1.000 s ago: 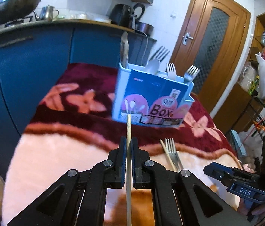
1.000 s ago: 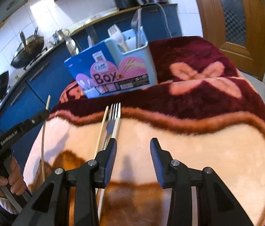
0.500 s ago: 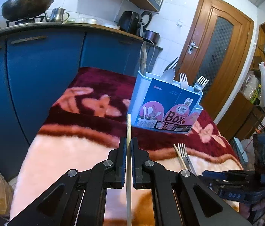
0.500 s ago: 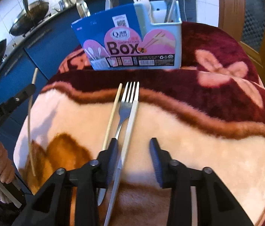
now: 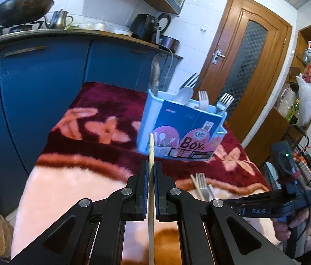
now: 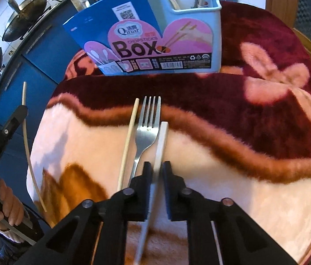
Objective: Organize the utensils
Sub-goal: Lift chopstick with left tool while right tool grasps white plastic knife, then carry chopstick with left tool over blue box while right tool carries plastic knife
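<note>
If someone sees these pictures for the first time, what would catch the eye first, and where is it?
First, the blue chopsticks box with its large "Box" label, standing on the dark red part of the flowered blanket and holding forks and a spoon. Nearer, the right gripper is closing around a flat silver handle beside a fork and a chopstick. The left gripper pinches another chopstick.

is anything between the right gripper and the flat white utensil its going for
Nothing visible: the right gripper is closing with the flat white utensil handle already between its fingers. The steel fork lies against it on the left.
</note>
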`<state>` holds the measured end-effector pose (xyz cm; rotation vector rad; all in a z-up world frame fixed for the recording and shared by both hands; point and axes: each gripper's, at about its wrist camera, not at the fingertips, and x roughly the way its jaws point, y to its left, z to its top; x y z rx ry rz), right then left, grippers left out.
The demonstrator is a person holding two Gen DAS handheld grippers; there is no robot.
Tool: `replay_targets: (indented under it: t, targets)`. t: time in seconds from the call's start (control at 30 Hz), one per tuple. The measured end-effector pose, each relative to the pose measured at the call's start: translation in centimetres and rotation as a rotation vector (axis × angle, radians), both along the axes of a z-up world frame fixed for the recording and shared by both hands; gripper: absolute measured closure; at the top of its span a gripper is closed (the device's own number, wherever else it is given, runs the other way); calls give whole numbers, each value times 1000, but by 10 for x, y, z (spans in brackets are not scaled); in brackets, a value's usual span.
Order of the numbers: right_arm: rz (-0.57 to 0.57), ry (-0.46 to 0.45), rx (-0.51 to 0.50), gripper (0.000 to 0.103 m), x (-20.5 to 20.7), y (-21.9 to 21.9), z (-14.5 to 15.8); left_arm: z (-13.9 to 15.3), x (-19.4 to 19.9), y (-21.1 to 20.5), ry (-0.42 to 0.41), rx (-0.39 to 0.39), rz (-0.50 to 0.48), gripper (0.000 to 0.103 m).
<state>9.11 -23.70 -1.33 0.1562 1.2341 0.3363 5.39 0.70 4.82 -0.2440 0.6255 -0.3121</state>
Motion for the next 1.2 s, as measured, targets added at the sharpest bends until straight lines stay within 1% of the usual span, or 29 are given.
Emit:
replay_targets:
  t: [0.1,0.23,0.37,0.5,0.57,0.67,0.77,1.0,1.13,1.2]
  targets:
    - [-9,-35,19,94,-6,-4,3,6,2,-6,-9,1,-12,99]
    - [-44,-111,75,94,-16,-16,16,18,5,-11,-43,11,-11,99]
    - [-80,-241,96,94,-26,-28,37,31,13,-12,-84,-1,10,99]
    - [-102,-367,130,94,-35,-36,55,48,24,-14,-148,-9,39,99]
    - [-113,-416,146,94,-37,-39,61,55,30,-15,-181,-15,52,99]
    - [-128,-479,174,94,-38,-44,71,69,40,-18,-253,-34,70,99]
    - [-139,-544,179,94,-39,-47,78,80,49,-20,-298,-51,88,99]
    - [-161,-645,175,94,-39,-48,88,102,80,-26,-395,-56,141,99]
    - [-172,-682,167,94,-36,-51,93,110,95,-30,-450,-53,175,99]
    - [-176,-699,167,94,-34,-52,95,111,102,-32,-473,-46,173,99]
